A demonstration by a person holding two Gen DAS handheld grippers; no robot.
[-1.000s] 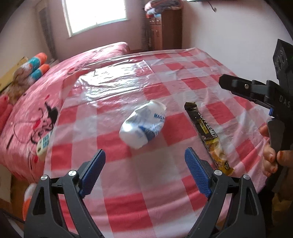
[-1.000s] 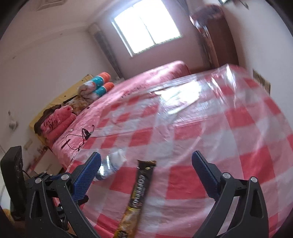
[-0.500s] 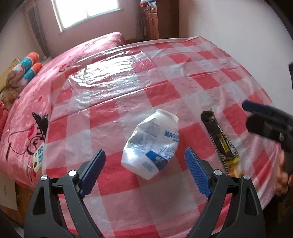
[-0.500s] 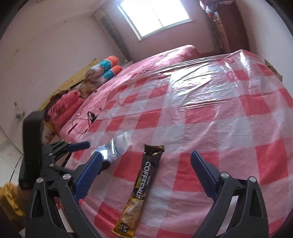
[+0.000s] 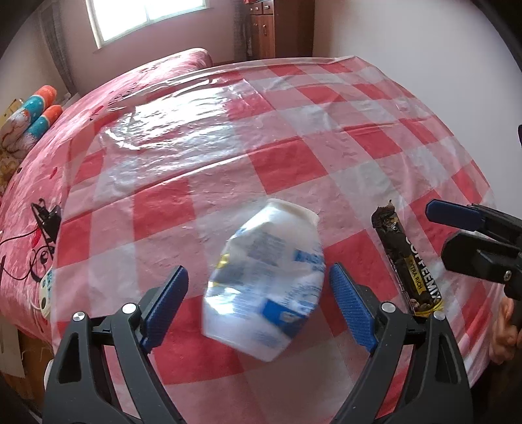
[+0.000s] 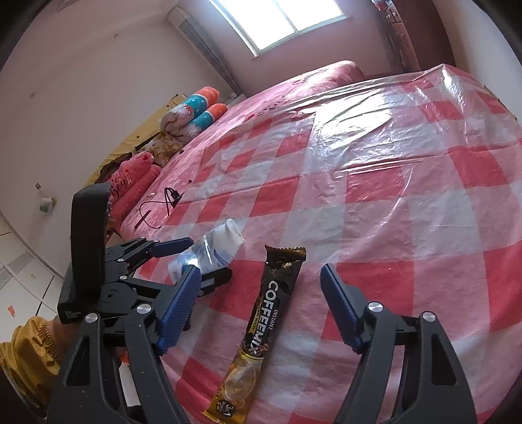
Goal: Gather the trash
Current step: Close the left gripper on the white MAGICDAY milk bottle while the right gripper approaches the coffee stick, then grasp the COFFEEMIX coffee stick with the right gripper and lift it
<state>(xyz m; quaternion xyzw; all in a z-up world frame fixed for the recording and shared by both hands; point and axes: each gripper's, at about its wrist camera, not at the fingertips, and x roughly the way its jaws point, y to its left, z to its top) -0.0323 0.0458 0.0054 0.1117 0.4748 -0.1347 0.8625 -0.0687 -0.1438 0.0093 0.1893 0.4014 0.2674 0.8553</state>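
A crushed clear plastic bottle (image 5: 267, 283) with a blue and white label lies on the red-and-white checked plastic sheet (image 5: 293, 163). My left gripper (image 5: 259, 301) is open, its blue pads either side of the bottle, apart from it. The bottle also shows in the right wrist view (image 6: 208, 251), between the left gripper's fingers (image 6: 173, 244). A black and gold Coffeemix sachet (image 6: 261, 323) lies lengthwise between my open right gripper's (image 6: 261, 310) pads, untouched. The sachet also shows in the left wrist view (image 5: 407, 261), with the right gripper's finger (image 5: 456, 212) beside it.
The checked sheet covers a pink bed (image 6: 293, 84). Rolled blankets and pillows (image 6: 192, 111) lie at the bed's far left. A black cable (image 6: 163, 205) lies on the bedding left of the sheet. A wooden cabinet (image 5: 261, 29) stands by the far wall.
Both grippers have moved forward and down. The bottle now lies between the left pads and the sachet between the right pads. Both stay open.
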